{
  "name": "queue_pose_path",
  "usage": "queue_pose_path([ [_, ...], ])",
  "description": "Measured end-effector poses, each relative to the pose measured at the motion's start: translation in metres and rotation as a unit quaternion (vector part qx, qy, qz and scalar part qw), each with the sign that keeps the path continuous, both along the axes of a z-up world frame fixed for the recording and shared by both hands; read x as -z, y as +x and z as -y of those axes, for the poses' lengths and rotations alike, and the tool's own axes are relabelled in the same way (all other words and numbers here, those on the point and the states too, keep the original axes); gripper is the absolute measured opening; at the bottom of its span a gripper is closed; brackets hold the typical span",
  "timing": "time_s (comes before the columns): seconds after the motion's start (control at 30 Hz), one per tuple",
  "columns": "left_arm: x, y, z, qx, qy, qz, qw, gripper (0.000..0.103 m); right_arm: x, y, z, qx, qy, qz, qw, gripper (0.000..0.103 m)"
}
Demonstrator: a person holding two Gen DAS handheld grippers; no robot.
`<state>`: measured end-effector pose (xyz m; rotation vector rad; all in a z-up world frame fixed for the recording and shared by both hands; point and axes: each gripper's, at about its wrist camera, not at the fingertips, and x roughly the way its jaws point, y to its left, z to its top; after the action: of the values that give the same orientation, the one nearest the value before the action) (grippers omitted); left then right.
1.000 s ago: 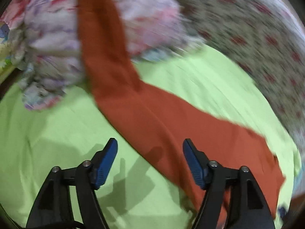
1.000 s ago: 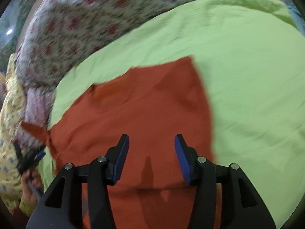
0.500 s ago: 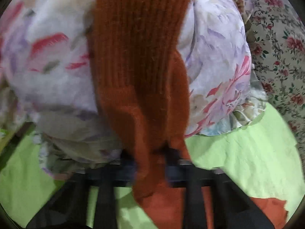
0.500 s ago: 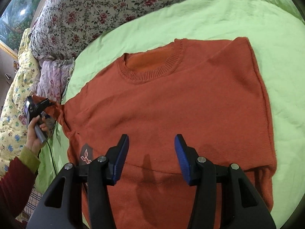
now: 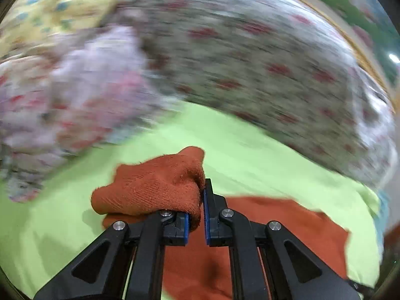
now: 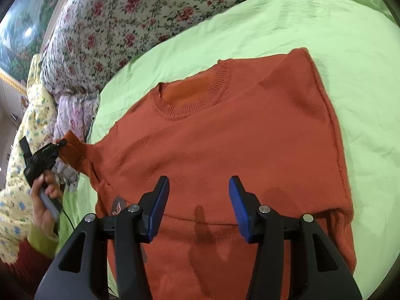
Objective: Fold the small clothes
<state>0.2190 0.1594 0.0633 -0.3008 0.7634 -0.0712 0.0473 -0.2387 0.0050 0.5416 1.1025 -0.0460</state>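
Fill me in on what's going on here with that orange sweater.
A person is folding an orange sweater that lies flat on a green sheet. The left gripper is shut on the sleeve cuff, holding it out at the side. The right gripper hovers open above the sweater's body, holding nothing.

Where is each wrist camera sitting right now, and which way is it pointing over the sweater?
Left wrist: on the left gripper, low over the green sheet, facing the blurred floral bedding; its fingers pinch the orange sweater's sleeve end.
Right wrist: on the right gripper, above the sweater's body, facing its collar; open fingers show, plus the person's left hand holding the left gripper.
Shared: sweater, green sheet, floral bedding.
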Motion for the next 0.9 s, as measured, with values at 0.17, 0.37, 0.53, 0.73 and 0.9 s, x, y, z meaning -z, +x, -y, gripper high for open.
queue_pose_path([
  [0.17, 0.016, -0.017, 0.127, 0.145, -0.001, -0.015, 0.9893, 0.006, -0.006, -0.017, 0.015, 0.029, 0.002, 0.008, 1.000, 0.051],
  [0.37, 0.055, -0.052, 0.231, 0.244, 0.019, -0.052, 0.9681, 0.007, -0.011, -0.039, 0.039, 0.068, -0.003, 0.012, 0.998, 0.051],
  [0.53, 0.093, -0.064, 0.277, 0.283, 0.048, -0.092, 0.9534, 0.010, -0.009, -0.055, 0.059, 0.100, -0.005, 0.011, 0.995, 0.051],
  [0.73, 0.112, -0.074, 0.283, 0.325, 0.053, -0.140, 0.9337, 0.046, -0.005, -0.057, 0.067, 0.106, -0.001, 0.004, 0.994, 0.051],
  [0.9, 0.102, -0.109, 0.236, 0.320, 0.070, -0.136, 0.9349, 0.051, -0.002, -0.041, 0.056, 0.078, -0.010, -0.001, 0.997, 0.051],
])
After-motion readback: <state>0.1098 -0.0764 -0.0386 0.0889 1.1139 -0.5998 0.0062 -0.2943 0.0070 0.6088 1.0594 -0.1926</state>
